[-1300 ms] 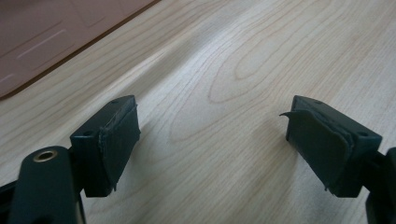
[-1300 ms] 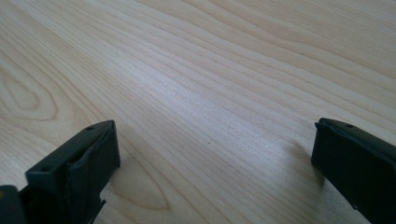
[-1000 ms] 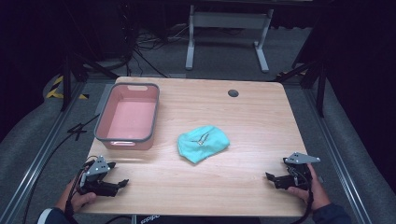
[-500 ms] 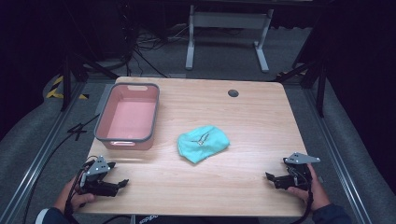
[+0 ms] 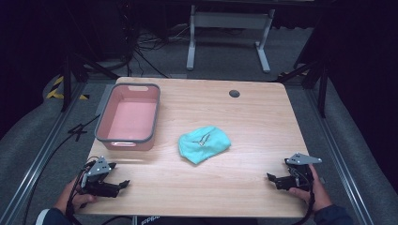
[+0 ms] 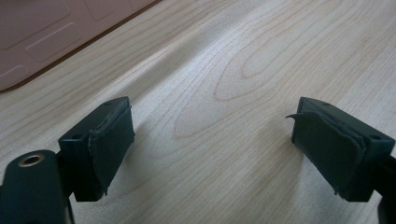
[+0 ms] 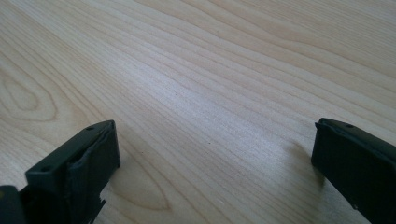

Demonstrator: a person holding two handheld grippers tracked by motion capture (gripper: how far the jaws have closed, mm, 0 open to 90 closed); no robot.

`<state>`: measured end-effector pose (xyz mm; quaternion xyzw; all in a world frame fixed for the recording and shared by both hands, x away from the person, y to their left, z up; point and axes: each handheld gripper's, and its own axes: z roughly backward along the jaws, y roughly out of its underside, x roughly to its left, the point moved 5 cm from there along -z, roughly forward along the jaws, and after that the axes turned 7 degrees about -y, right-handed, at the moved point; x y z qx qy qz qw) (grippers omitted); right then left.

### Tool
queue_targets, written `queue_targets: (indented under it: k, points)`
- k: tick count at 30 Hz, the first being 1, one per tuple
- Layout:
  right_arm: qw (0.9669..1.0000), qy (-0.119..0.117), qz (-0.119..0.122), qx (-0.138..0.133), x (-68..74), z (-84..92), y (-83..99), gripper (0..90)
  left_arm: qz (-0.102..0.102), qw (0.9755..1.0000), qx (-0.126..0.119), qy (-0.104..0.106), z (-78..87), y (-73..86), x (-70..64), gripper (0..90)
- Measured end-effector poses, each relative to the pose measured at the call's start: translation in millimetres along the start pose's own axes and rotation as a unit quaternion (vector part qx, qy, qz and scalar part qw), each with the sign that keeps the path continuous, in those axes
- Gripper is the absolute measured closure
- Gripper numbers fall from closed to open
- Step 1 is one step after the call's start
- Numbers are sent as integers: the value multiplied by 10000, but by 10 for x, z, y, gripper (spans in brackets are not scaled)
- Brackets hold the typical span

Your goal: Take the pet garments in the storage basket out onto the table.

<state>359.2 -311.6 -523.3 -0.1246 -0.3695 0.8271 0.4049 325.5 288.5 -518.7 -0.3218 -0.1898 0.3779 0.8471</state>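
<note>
1. The left claw (image 5: 123, 184) is resting low at the near left corner of the wooden tabletop (image 5: 253, 122), held in a person's left hand (image 5: 75, 199). In the left gripper view its jaws are standing spread wide apart, with bare wood grain between them and nothing gripped.
2. A pink tub (image 5: 128, 117) with a grey rim is sitting on the tabletop ahead of the left claw, near it. Its side is showing at the upper left of the left gripper view (image 6: 42, 32).
3. A crumpled teal cloth (image 5: 203, 143) is lying between the two claws and ahead of both, to the right of the tub and apart from it.
4. A small dark round hole (image 5: 234, 93) is showing far ahead of the cloth, close to the far edge.
5. The right claw (image 5: 272, 178) is sitting at the near right corner, held in the person's right hand (image 5: 314, 190). In the right gripper view its jaws are spread wide, holding nothing.
</note>
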Motion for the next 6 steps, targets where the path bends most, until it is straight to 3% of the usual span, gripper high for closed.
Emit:
queue_targets:
  k: [6]
  points:
    - [10000,-7,-5,0,0,1,-1,13,38,10000,25,-7,-5,-2,-8,123]
